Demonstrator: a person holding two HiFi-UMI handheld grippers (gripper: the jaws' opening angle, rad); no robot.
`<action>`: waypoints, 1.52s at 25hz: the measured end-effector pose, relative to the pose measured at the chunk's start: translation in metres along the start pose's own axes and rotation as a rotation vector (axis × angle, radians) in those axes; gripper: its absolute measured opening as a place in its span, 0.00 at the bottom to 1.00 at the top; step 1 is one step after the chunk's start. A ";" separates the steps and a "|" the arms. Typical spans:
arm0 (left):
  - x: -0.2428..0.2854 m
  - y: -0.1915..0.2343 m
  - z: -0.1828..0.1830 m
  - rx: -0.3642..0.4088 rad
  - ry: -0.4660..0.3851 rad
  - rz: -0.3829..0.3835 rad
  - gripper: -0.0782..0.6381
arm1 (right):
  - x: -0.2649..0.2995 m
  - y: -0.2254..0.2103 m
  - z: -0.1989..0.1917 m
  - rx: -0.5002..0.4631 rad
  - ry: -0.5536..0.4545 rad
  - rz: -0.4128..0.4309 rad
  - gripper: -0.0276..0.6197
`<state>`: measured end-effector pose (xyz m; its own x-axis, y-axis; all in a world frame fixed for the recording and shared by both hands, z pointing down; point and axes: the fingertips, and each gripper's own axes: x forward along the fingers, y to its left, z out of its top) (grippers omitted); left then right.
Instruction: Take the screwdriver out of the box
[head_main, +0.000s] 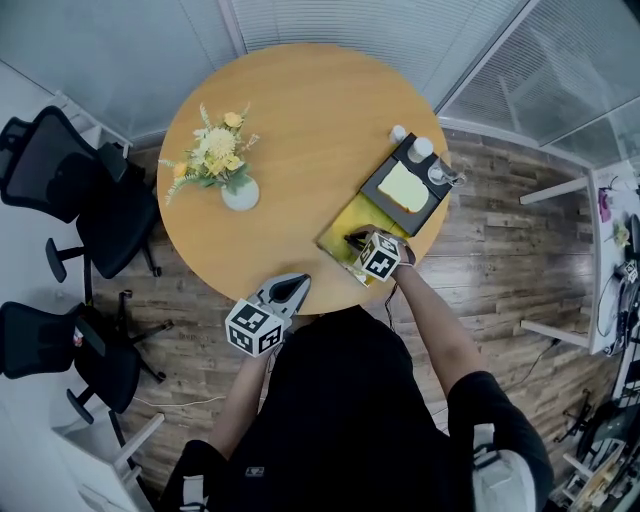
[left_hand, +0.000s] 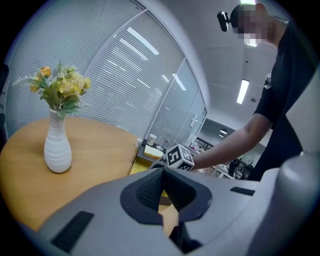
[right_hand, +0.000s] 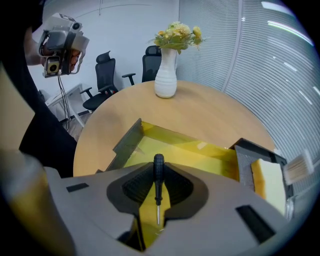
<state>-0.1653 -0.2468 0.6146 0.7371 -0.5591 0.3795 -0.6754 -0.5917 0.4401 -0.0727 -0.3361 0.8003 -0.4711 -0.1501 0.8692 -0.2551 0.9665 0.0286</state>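
Note:
A black-handled screwdriver (right_hand: 158, 181) stands between the jaws of my right gripper (right_hand: 158, 189), handle pointing away and thin shaft toward the camera. The jaws are shut on it. It is held over the open yellow-lined box (right_hand: 186, 150). In the head view the right gripper (head_main: 357, 240) is over the near end of the box (head_main: 336, 226) at the table's right edge. My left gripper (head_main: 293, 289) is at the table's near edge, well left of the box, pads (left_hand: 150, 189) together with nothing between them.
A white vase of yellow flowers (head_main: 239, 192) stands at the left of the round wooden table (head_main: 300, 120). The box's black lid part with a pale yellow pad (head_main: 405, 187) lies beyond the box, small white items on its far end. Office chairs (head_main: 60, 180) stand left of the table.

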 end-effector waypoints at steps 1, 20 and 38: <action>0.001 -0.001 0.001 0.003 -0.002 -0.003 0.12 | -0.003 0.000 0.000 0.004 -0.006 -0.005 0.14; 0.010 -0.025 0.003 0.049 0.013 -0.071 0.12 | -0.093 0.021 0.018 0.091 -0.209 -0.167 0.14; 0.016 -0.038 0.014 0.077 0.009 -0.085 0.12 | -0.202 0.038 0.043 0.132 -0.408 -0.334 0.14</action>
<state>-0.1276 -0.2410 0.5928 0.7917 -0.5003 0.3507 -0.6100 -0.6796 0.4075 -0.0236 -0.2777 0.6040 -0.6288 -0.5387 0.5608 -0.5386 0.8219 0.1856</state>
